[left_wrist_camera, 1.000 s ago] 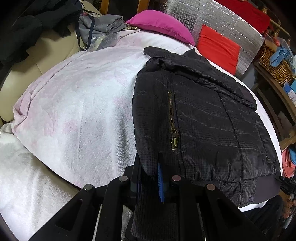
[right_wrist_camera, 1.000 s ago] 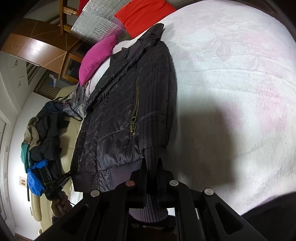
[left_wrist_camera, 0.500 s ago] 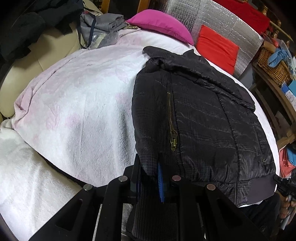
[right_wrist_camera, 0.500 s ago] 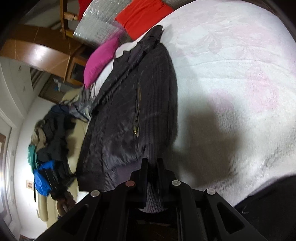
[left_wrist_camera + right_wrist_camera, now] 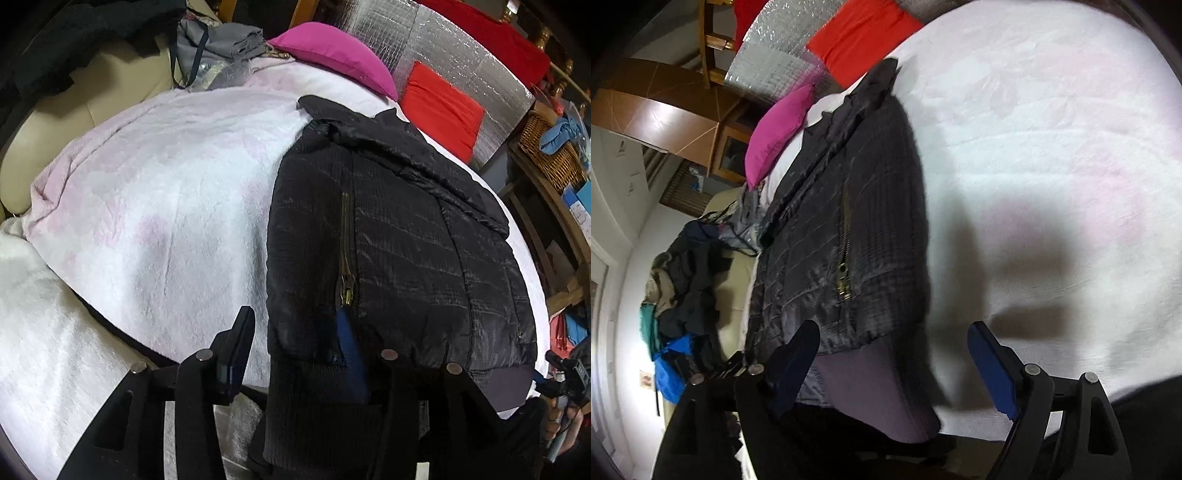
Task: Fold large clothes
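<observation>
Already the black quilted jacket with a brass zip (image 5: 388, 236) lies folded lengthwise on the white-and-pink fleece blanket (image 5: 166, 206), sleeve laid over its front. Both grippers have just been opening: the left gripper (image 5: 295, 347) straddles the ribbed hem (image 5: 314, 417) unclamped, the right gripper (image 5: 897, 354) stands wide over it. Probably the crosswise fold remains.
</observation>
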Demonstrator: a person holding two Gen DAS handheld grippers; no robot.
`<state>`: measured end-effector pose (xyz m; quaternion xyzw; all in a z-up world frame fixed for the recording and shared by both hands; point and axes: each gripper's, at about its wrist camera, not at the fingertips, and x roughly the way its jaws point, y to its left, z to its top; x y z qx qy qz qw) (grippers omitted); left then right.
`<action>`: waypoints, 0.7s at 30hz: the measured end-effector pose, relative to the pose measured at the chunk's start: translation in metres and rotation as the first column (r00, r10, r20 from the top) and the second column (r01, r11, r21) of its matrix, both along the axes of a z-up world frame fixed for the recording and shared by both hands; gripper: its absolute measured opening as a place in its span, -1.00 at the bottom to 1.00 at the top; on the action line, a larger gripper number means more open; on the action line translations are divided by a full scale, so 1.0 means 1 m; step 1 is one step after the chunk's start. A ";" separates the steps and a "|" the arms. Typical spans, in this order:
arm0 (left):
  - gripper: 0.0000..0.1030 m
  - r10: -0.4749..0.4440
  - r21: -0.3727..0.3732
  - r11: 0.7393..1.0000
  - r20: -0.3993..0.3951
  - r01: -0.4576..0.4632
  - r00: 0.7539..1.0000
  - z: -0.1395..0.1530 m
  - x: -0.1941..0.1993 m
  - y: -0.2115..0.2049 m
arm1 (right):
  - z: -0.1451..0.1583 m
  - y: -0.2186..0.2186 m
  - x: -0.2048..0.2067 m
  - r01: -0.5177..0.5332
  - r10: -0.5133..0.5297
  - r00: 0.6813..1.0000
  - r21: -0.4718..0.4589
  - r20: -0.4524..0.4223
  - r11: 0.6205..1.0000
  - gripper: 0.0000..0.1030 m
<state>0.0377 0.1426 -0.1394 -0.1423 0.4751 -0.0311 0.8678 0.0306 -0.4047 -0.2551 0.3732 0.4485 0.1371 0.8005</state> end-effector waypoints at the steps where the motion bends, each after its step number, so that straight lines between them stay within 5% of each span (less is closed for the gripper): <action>1: -0.05 -0.003 -0.002 1.000 0.000 0.003 1.000 0.000 -0.001 0.000 | -0.001 0.007 0.002 -0.023 0.023 1.000 0.003 0.003 1.000 0.65; 6: 0.07 -0.020 -0.012 1.000 -0.018 0.019 1.000 -0.011 0.001 -0.003 | -0.010 0.016 0.010 -0.032 0.031 0.999 -0.011 -0.013 0.999 0.45; 8: 0.07 -0.026 -0.021 0.999 -0.040 0.025 0.999 -0.016 0.005 -0.007 | -0.013 0.018 0.012 -0.032 0.032 0.999 -0.012 -0.037 0.999 -0.09; 11: 0.06 -0.056 0.008 0.998 -0.034 0.057 0.998 -0.019 0.006 -0.016 | -0.017 0.022 0.013 -0.051 0.049 0.997 -0.039 -0.062 0.998 -0.41; 13: -0.57 -0.056 0.029 0.998 -0.047 0.058 0.997 -0.022 0.008 -0.016 | -0.018 0.024 0.013 -0.062 0.058 0.996 -0.051 -0.070 0.997 -0.65; 16: -0.70 -0.039 -0.024 0.999 -0.068 0.038 0.997 -0.026 0.014 -0.008 | -0.011 0.032 0.013 -0.074 0.070 0.996 -0.082 -0.047 0.994 -0.75; 21: -0.71 -0.038 -0.013 0.999 0.013 0.038 0.999 0.001 0.008 -0.009 | 0.008 0.028 0.005 -0.083 0.083 0.997 -0.064 0.002 0.994 -0.78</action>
